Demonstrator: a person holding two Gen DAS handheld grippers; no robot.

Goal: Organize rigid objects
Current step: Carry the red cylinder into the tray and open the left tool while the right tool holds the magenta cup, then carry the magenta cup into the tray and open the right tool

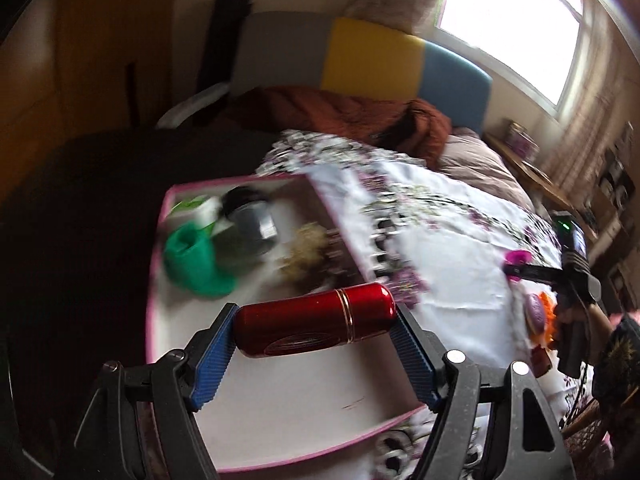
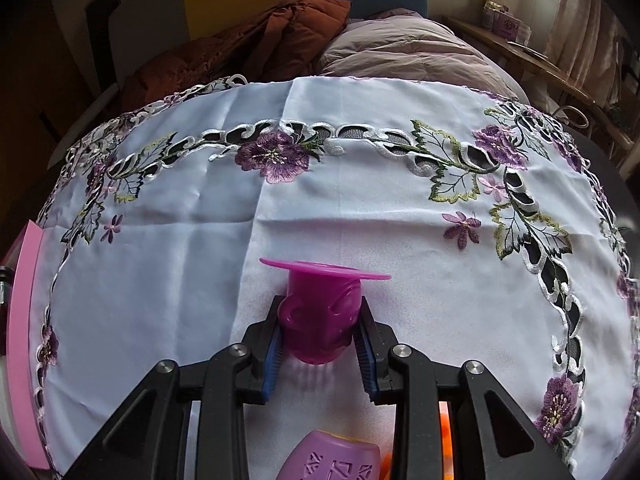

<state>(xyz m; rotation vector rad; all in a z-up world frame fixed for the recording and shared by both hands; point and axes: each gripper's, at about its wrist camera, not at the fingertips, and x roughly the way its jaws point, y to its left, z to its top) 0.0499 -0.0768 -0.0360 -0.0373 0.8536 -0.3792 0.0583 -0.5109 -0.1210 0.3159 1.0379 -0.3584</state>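
My left gripper [image 1: 316, 332] is clamped endwise on the red case [image 1: 314, 326] over the pink box [image 1: 160, 216], so I'd lower it flat onto bare floor w/o bumping the green thing [image 1: 192, 260], while right gripper [image 2: 320, 336] grips the purple cup [image 2: 320, 320] over the cloth [image 2: 160, 280].

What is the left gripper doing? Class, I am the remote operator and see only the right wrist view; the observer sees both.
Observer: The left gripper is shut on a red metallic case, gripped by its ends.
Operator: Over what?
Observer: It is above a pink-edged white box.
Operator: What is in the box?
Observer: A green object and a dark-lidded jar; blur hides more detail.
Operator: Can you see my gripper?
Observer: Yes, the right gripper shows at the far right, holding the magenta toy.
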